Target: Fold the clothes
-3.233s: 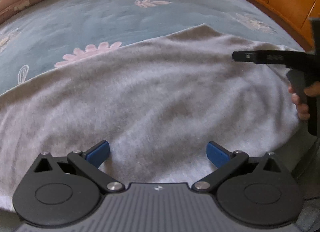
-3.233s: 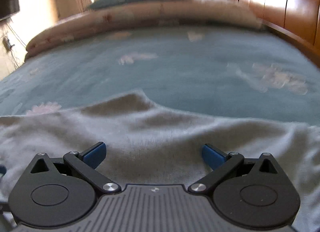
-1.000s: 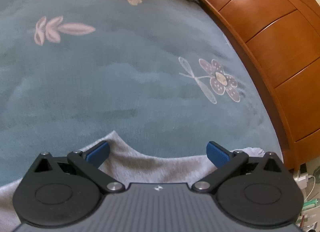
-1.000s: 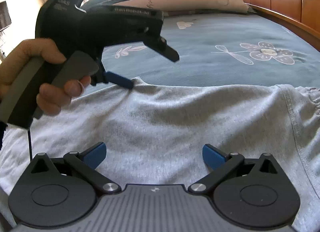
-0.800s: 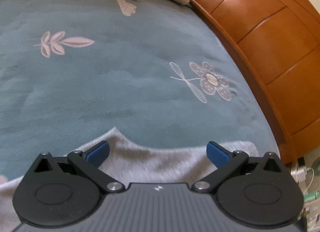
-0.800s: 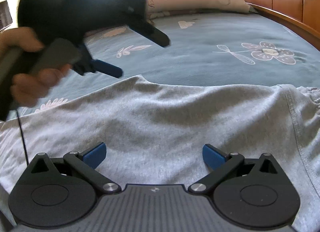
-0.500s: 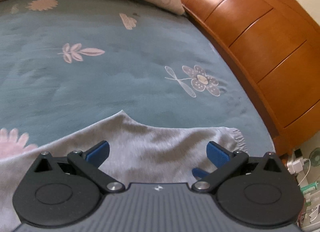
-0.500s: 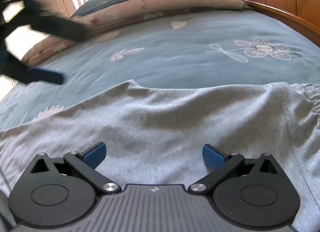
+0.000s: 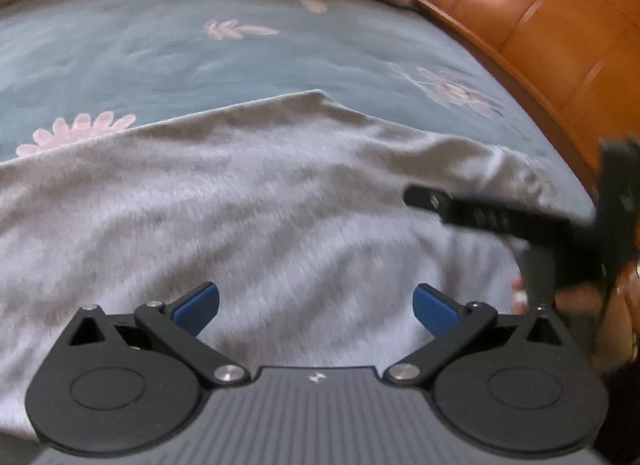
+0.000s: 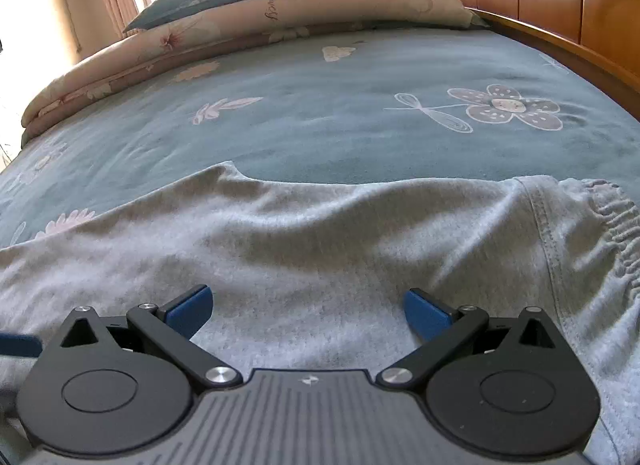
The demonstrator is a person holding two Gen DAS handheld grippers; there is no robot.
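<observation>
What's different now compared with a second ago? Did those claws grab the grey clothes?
No grab: both claws stayed open. The left claw swung back from the grey garment's far edge to over its middle, out of the right camera's centre. The garment still lies flat on the blue bedspread.

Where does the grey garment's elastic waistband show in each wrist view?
Left wrist: waistband at right of centre, blurred, just beyond the right gripper.
Right wrist: waistband at the right edge, its gathers clear.
Shared landmark: the flower print on the blue bedcover, beyond the waistband in both views.
</observation>
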